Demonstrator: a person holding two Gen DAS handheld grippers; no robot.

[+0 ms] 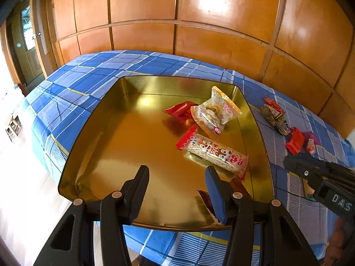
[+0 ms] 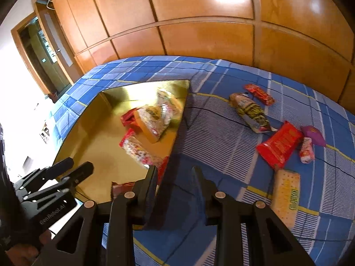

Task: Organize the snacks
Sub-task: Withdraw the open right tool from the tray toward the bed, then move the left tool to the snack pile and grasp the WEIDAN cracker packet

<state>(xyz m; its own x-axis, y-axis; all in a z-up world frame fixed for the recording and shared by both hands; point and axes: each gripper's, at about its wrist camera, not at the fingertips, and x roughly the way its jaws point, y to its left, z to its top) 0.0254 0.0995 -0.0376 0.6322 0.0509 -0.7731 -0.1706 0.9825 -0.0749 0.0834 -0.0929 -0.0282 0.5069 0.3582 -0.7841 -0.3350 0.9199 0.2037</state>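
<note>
**Gold tin partly filled with snacks**

Gold and shiny, the wide square metal tin point(image 1: 115, 155) was set on the blue checked cloth point(image 2: 210, 133). Four or so wrapped snacks, among them a long clear bar with red ends point(image 1: 213, 150), were already laid inside. A flat red packet point(image 2: 280, 144) and a pale cracker pack point(image 2: 286, 195) were left outside with others. The left gripper point(image 1: 177, 190) and the right gripper point(image 2: 175, 188) were held spread, with nothing pinched.

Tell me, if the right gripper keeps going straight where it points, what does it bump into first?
Probably the blue checked cloth. The right gripper is open and empty, aimed down at bare cloth just beside the gold tray. Depth is hard to judge, so it might graze that tray's edge.
</note>
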